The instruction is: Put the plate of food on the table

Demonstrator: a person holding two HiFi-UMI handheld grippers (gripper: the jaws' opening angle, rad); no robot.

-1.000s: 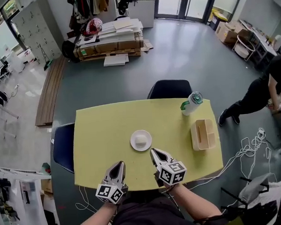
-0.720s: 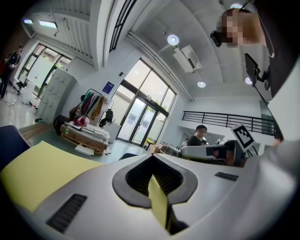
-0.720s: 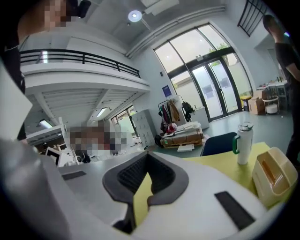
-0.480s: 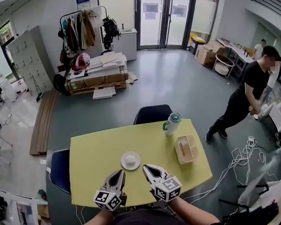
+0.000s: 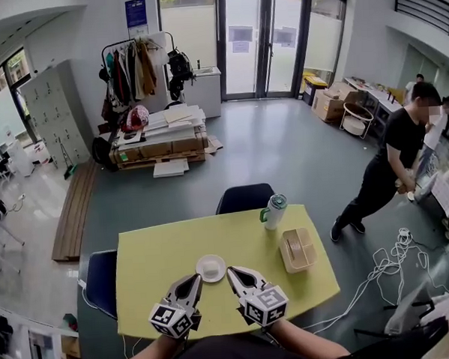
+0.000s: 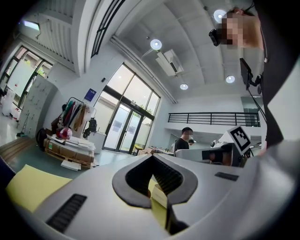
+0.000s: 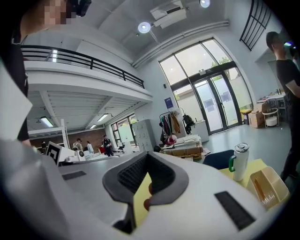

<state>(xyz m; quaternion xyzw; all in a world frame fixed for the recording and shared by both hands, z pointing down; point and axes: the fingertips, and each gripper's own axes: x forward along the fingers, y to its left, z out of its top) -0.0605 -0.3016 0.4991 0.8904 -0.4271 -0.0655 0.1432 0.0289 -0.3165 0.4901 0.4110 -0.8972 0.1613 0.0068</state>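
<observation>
Plate (image 5: 210, 268) set on the worktop (image 5: 153, 250).
The left hand-held gripper (image 5: 194, 280) and right hand-held gripper (image 5: 234, 274) are pressed together, empty, near it. The plate is thought light but breakable; its rim should be gripped.

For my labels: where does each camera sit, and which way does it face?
Head view: on the person's head, facing down at the table and plate; both forearms show.
Left gripper view: on the left hand-held gripper, looking past its shut jaws toward the glass doors.
Right gripper view: on the right hand-held gripper, past its shut jaws toward those doors.
Shared: head and right gripper views show the bottle.
</observation>
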